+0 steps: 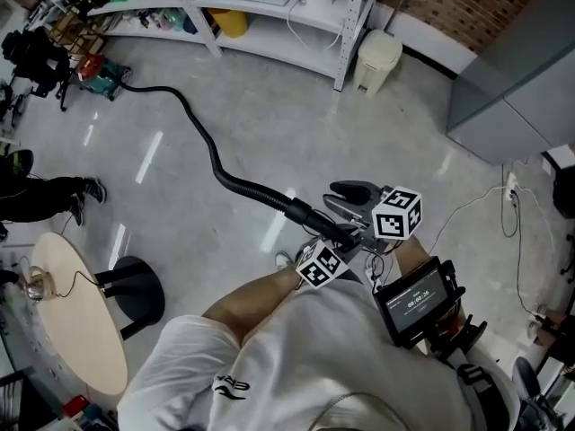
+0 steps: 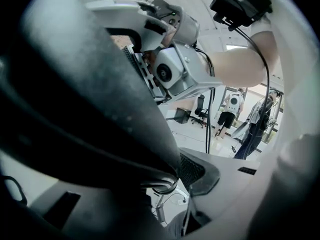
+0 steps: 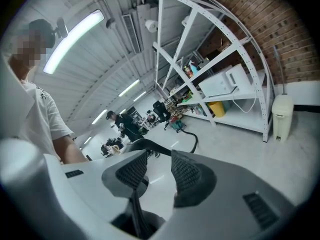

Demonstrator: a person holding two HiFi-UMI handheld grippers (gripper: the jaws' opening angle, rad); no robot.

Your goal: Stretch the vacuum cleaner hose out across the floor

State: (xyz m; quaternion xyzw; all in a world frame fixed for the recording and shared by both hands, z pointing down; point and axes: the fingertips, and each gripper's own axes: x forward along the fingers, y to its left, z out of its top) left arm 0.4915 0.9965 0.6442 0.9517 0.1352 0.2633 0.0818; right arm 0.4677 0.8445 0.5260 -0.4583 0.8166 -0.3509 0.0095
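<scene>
A black vacuum hose (image 1: 211, 155) snakes over the grey floor from the green and red vacuum cleaner (image 1: 99, 74) at the far left to my hands. My left gripper (image 1: 343, 238) is shut on the hose's stiff end. In the left gripper view the hose (image 2: 85, 109) fills the left side against the ribbed pad (image 2: 192, 170). My right gripper (image 1: 349, 196) sits just above that end and stands open. In the right gripper view bare floor shows between its pads (image 3: 185, 171), and the hose (image 3: 145, 144) arches just beyond the tips.
White shelving (image 1: 269, 25) and a white bin (image 1: 377, 57) line the far wall. A round wooden table (image 1: 76, 312) and a black stool (image 1: 135, 290) stand at the left, next to a person's legs (image 1: 45, 196). Loose cables (image 1: 512, 214) trail at the right, below a grey cabinet (image 1: 512, 70).
</scene>
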